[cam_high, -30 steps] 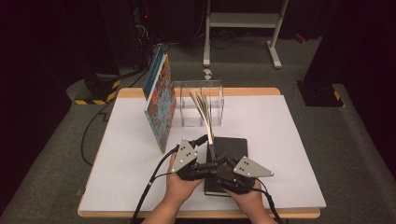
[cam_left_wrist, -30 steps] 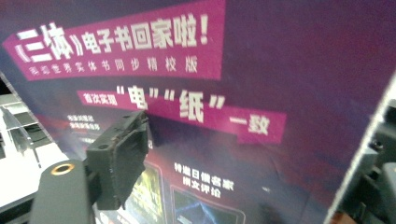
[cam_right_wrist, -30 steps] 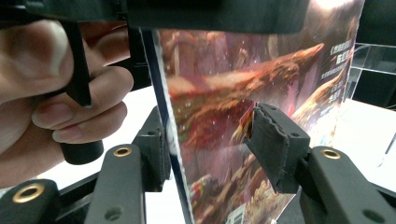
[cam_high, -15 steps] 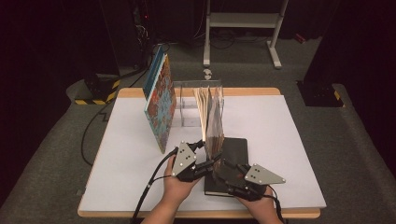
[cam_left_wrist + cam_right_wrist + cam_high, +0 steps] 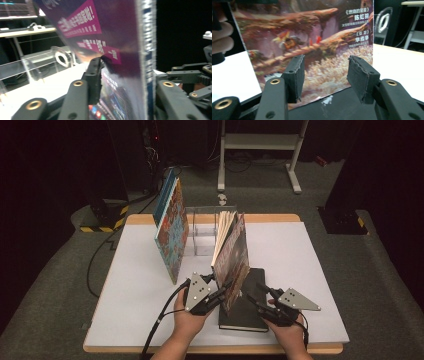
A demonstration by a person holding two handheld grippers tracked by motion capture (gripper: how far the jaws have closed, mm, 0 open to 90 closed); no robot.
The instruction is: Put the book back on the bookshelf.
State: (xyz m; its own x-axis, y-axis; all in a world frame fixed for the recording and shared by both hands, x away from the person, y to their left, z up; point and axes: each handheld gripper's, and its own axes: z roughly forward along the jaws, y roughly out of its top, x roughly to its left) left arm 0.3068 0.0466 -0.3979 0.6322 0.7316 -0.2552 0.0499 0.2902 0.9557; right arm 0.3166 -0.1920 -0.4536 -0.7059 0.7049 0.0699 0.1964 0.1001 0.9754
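- Now standing up on edge in the middle of the high view: a magazine (image 5: pixel 232 257), leaning a little, top pages fanned out.
- Left gripper (image 5: pixel 216 290) at its lower edge, jaws just closing, one on each side of the spine, seemingly clamped on the magazine.
- Seen close in the left gripper view: purple cover (image 5: pixel 100 37) and blue spine between the black jaws.
- Right gripper (image 5: pixel 265 292) low and right of middle, jaws apart, holding nothing, just beside the cover.
- Lying flat under the magazine: a black book (image 5: pixel 247 307).
- Left of middle: a colourful book (image 5: pixel 172 232) standing tilted against a clear stand (image 5: pixel 202 230).
- Under everything: a white table (image 5: pixel 310 265).
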